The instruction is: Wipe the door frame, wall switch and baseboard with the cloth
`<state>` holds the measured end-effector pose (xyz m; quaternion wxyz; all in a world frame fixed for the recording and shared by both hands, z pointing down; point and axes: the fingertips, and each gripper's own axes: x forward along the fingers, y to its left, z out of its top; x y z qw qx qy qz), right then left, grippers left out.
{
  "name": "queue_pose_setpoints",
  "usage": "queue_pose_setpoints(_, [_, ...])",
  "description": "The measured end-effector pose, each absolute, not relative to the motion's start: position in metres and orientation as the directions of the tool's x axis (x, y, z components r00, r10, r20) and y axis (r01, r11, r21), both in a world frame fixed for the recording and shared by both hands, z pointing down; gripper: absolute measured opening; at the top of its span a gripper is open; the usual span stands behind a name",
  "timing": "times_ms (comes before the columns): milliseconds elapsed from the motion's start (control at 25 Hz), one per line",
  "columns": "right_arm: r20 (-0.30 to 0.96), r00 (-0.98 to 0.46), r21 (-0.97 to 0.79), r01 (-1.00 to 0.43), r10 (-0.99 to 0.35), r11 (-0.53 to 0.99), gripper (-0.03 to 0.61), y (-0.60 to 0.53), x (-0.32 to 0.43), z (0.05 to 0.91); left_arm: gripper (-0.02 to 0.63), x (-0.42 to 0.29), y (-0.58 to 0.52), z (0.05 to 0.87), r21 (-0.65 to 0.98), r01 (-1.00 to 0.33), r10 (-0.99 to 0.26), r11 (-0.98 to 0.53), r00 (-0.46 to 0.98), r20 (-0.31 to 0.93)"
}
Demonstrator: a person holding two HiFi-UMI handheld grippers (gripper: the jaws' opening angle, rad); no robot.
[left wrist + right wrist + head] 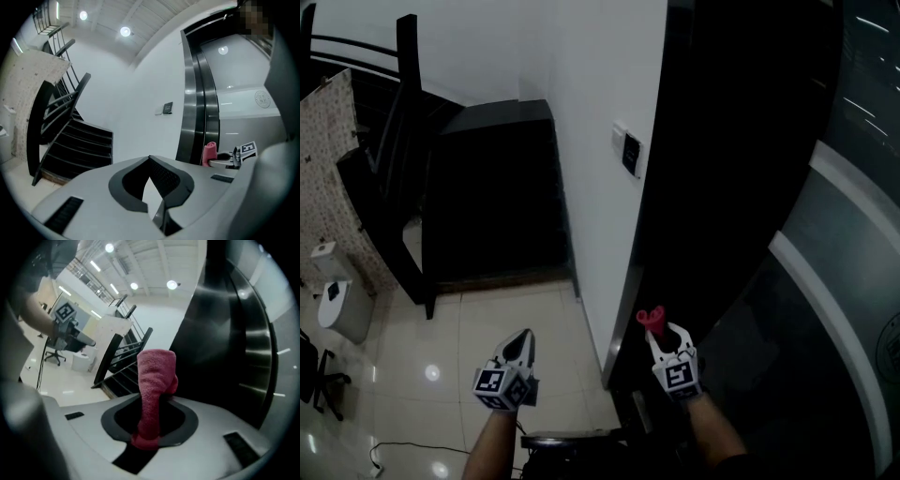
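A rolled pink-red cloth (650, 319) stands up from my right gripper (662, 334), whose jaws are shut on it; in the right gripper view the cloth (155, 380) fills the middle, close to the dark door frame (220, 333). The door frame (712, 187) rises just ahead of that gripper, with a metal edge at the white wall. The wall switch (630, 153) sits on the wall left of the frame, well above the cloth. My left gripper (519, 349) hangs over the tiled floor, jaws together and nothing in them. The left gripper view shows the switch (168, 108) and the cloth (209, 152).
A dark staircase (487, 187) with a slanted rail stands left of the wall. A white bin (342, 309), an office chair (319, 375) and a floor cable (394, 452) lie at the far left. Glossy tiles (487, 319) spread below the left gripper.
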<state>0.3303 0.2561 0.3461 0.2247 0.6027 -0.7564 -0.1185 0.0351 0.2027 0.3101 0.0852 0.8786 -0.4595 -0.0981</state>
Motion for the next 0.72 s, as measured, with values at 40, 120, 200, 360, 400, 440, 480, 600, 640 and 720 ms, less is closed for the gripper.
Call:
queue_pose_setpoints(40, [0.164,-0.165,0.416,-0.883,-0.973,0.220,0.091,0.260,0.330,0.339,0.000,0.032,0.206,0.304,0.228,-0.798,-0.829,-0.558,0.548,-0.108])
queue_pose_setpoints(120, [0.122,-0.138,0.378,-0.910,-0.983,0.174,0.091,0.266,0.329,0.329,0.000,0.026,0.211,0.295,0.208,-0.804,-0.831,-0.557,0.541,-0.130])
queue_pose_setpoints(200, [0.102,-0.129,0.381,-0.911,-0.986,0.158,0.091,0.267,0.325,0.326,0.000,0.023,0.216,0.291,0.195,-0.803,-0.827,-0.563,0.543,-0.148])
queue_pose_setpoints(360, [0.101,-0.170,0.424,-0.884,-0.980,0.197,0.091,0.267,0.311,0.324,0.000,0.017,0.218,0.288,0.177,-0.830,-0.847,-0.529,0.506,-0.161])
queue_pose_setpoints(400, [0.101,-0.185,0.430,-0.878,-0.978,0.210,0.091,0.268,0.307,0.323,0.000,0.015,0.218,0.288,0.185,-0.834,-0.853,-0.521,0.497,-0.159])
queue_pose_setpoints(440, [0.101,-0.199,0.434,-0.873,-0.975,0.224,0.091,0.268,0.302,0.321,0.000,0.014,0.218,0.289,0.198,-0.836,-0.858,-0.512,0.489,-0.156])
queue_pose_setpoints(480, [0.100,-0.215,0.437,-0.868,-0.972,0.237,0.091,0.268,0.298,0.320,0.000,0.012,0.218,0.290,0.215,-0.838,-0.865,-0.501,0.478,-0.151])
queue_pose_setpoints(600, [0.089,-0.275,0.429,-0.857,-0.957,0.286,0.091,0.268,0.281,0.319,0.000,0.005,0.217,0.293,0.237,-0.851,-0.884,-0.468,0.447,-0.140])
queue_pose_setpoints(640, [0.087,-0.302,0.418,-0.854,-0.949,0.310,0.091,0.267,0.273,0.318,0.000,0.002,0.218,0.294,0.235,-0.857,-0.889,-0.459,0.438,-0.136])
queue_pose_setpoints(720, [0.080,-0.361,0.391,-0.846,-0.929,0.363,0.091,0.263,0.254,0.318,0.000,-0.006,0.220,0.297,0.227,-0.866,-0.895,-0.445,0.426,-0.130])
